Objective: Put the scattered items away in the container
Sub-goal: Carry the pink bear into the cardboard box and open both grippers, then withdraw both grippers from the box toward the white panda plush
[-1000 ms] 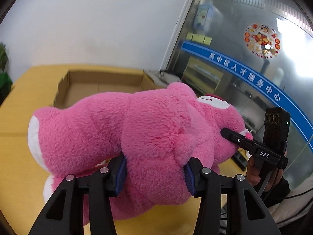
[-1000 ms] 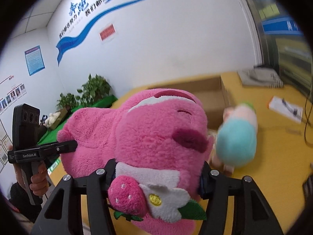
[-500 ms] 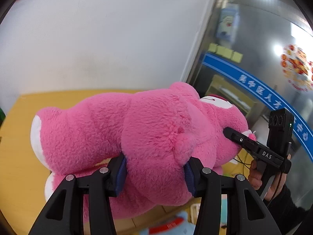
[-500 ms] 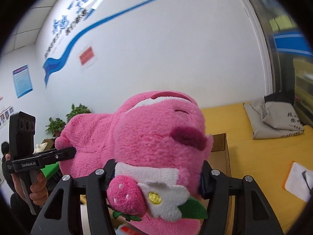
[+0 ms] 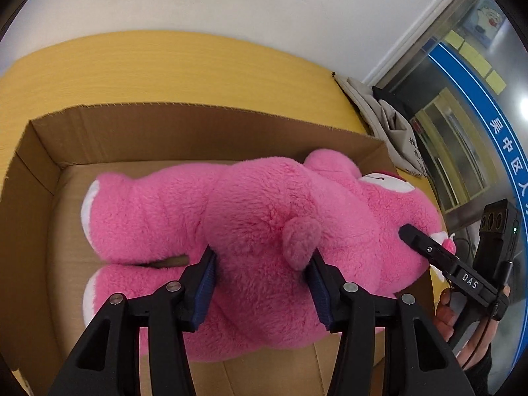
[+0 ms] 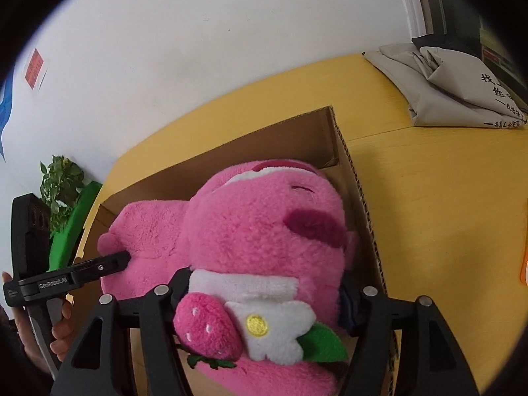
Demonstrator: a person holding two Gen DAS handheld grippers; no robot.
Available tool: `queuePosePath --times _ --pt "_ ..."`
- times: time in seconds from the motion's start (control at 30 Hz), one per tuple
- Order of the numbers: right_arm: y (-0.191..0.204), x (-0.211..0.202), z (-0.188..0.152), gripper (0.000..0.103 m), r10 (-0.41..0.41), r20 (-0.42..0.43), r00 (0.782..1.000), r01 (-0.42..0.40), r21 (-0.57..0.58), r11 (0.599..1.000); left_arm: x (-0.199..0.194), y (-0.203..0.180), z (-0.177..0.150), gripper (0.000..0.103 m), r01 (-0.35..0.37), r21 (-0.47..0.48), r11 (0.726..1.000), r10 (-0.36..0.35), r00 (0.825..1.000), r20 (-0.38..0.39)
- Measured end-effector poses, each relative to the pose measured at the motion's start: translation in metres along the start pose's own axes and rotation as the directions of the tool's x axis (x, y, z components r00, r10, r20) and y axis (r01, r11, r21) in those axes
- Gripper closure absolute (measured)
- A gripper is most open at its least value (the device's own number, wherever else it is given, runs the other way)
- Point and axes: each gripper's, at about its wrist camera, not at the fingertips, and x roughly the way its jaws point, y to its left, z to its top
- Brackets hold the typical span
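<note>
A big pink plush bear (image 5: 250, 217) hangs over the open cardboard box (image 5: 138, 132), inside its walls. My left gripper (image 5: 262, 283) is shut on the bear's rear body, by its tail. My right gripper (image 6: 264, 300) is shut on the bear's (image 6: 257, 231) neck, above its strawberry and white flower. The box (image 6: 333, 138) lies under the head in the right wrist view. Each gripper shows in the other's view: the right gripper (image 5: 425, 247) at the bear's head, the left gripper (image 6: 109, 265) at its back.
The box sits on a yellow table (image 5: 184, 66) against a white wall. A grey folded bag (image 6: 442, 89) lies at the table's far right corner. A potted plant (image 6: 61, 184) stands beyond the table's left side. Glass doors (image 5: 462, 125) stand to the right.
Both grippers have carried the bear forward and tilted down; it now hangs over the box, which fills the view below it. The blue plush toy is out of view.
</note>
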Motion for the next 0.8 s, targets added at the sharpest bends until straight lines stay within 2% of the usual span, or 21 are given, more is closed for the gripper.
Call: queuePosePath --times 0.07,0.17,0.23,0.3,0.33,0.4,0.5,0.53,0.6,0.67,0.7,0.73,0.8 --pt "0.003 0.003 0.004 0.038 -0.016 0.014 1.0 0.016 -0.015 1.0 -0.004 -0.008 0.003 0.052 -0.039 0.024 0.999 0.039 0.999 0.021" --pt "0.013 -0.005 0.006 0.038 -0.037 0.08 0.996 0.042 -0.064 0.997 -0.009 -0.011 0.01 0.053 -0.072 0.042 0.997 0.069 0.996 0.064" --pt "0.013 -0.005 0.014 0.037 -0.045 0.104 0.994 0.052 -0.073 0.996 -0.001 -0.006 0.015 0.052 -0.066 0.026 0.997 0.065 0.997 0.041" --pt "0.008 0.006 0.021 0.016 -0.092 0.065 0.994 0.096 -0.059 0.994 0.003 -0.007 0.015 0.047 -0.055 0.023 0.998 0.055 0.998 0.017" --pt "0.004 0.01 0.021 0.015 -0.126 0.044 0.991 0.128 -0.048 0.991 -0.001 -0.011 0.013 0.046 -0.065 0.035 0.997 0.064 0.998 0.023" --pt "0.002 0.0 0.018 0.015 -0.121 0.056 0.991 0.125 -0.069 0.99 -0.015 -0.02 0.008 0.046 -0.077 0.061 0.995 0.074 0.996 0.045" --pt "0.01 -0.041 0.009 0.015 -0.135 0.137 0.981 0.15 -0.111 0.982 -0.058 -0.029 -0.003 0.046 -0.122 0.072 0.99 0.114 0.988 0.108" --pt "0.012 -0.059 0.005 0.015 -0.104 0.155 0.982 0.124 -0.126 0.984 -0.077 -0.032 -0.011 0.044 -0.132 0.064 0.989 0.122 0.982 0.142" --pt "0.016 -0.101 -0.009 0.012 -0.008 0.181 0.983 0.035 -0.146 0.989 -0.127 -0.036 -0.038 0.031 -0.164 0.062 0.985 0.145 0.961 0.236" --pt "0.018 -0.144 -0.027 0.007 0.044 0.219 0.975 -0.009 -0.154 0.988 -0.176 -0.043 -0.077 0.003 -0.203 0.072 0.977 0.168 0.928 0.331" --pt "0.02 -0.162 -0.037 0.0 0.056 0.236 0.97 -0.019 -0.158 0.987 -0.196 -0.046 -0.098 0.0 -0.227 0.077 0.971 0.184 0.911 0.368" --pt "0.022 -0.179 -0.049 0.0 0.071 0.252 0.965 -0.03 -0.161 0.986 -0.212 -0.049 -0.117 0.0 -0.248 0.08 0.965 0.198 0.898 0.394" --pt "0.026 -0.21 -0.078 0.0 0.12 0.261 0.958 -0.074 -0.182 0.981 -0.234 -0.054 -0.159 0.0 -0.276 0.094 0.957 0.215 0.885 0.414"
